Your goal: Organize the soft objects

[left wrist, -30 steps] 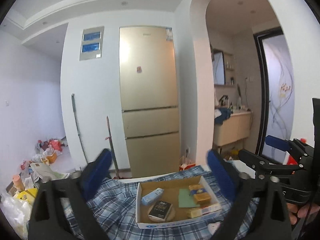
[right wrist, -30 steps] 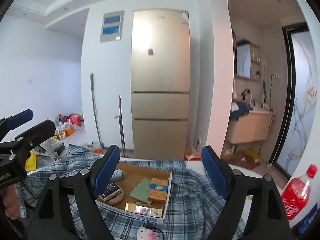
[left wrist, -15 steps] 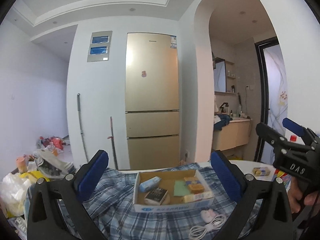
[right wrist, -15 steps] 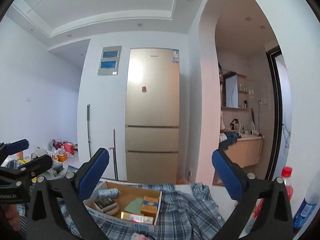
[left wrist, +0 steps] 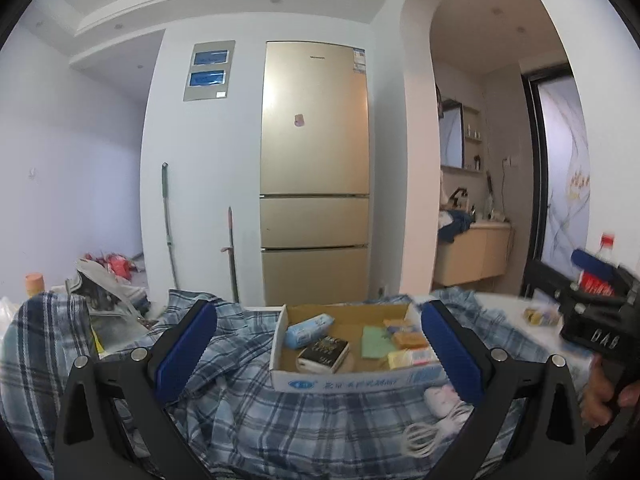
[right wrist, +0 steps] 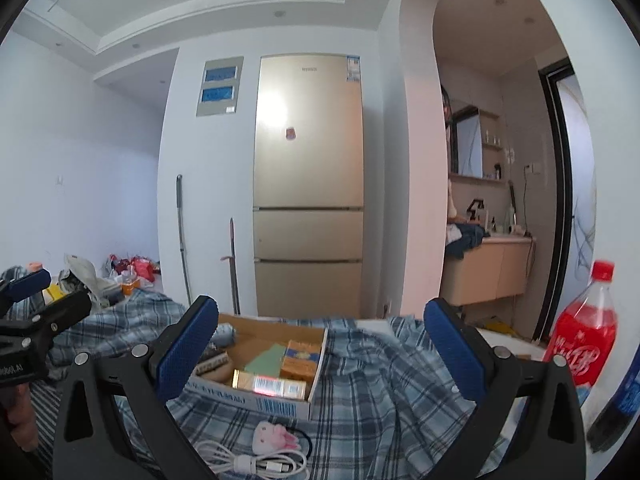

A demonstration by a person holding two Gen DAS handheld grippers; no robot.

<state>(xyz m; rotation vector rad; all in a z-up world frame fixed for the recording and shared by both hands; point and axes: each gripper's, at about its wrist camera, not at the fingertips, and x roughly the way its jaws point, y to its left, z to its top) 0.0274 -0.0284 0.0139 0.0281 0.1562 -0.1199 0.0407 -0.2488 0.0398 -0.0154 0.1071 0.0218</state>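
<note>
With both the left tongs (left wrist: 316, 344) and right tongs (right wrist: 320, 344) wide open and empty, we risk tipping the shallow brown cardboard box (left wrist: 352, 378) ahead of them — it rests on the rumpled blue plaid cloth (right wrist: 380, 392) we would tug.

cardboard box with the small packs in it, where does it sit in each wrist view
Left wrist view: the cardboard box sits low and centre on the plaid shirt, between the open jaws.
Right wrist view: the same box sits low and left of centre, partly behind the left blue pad.
Shared landmark: the gold fridge stands behind the box in both views.
</note>
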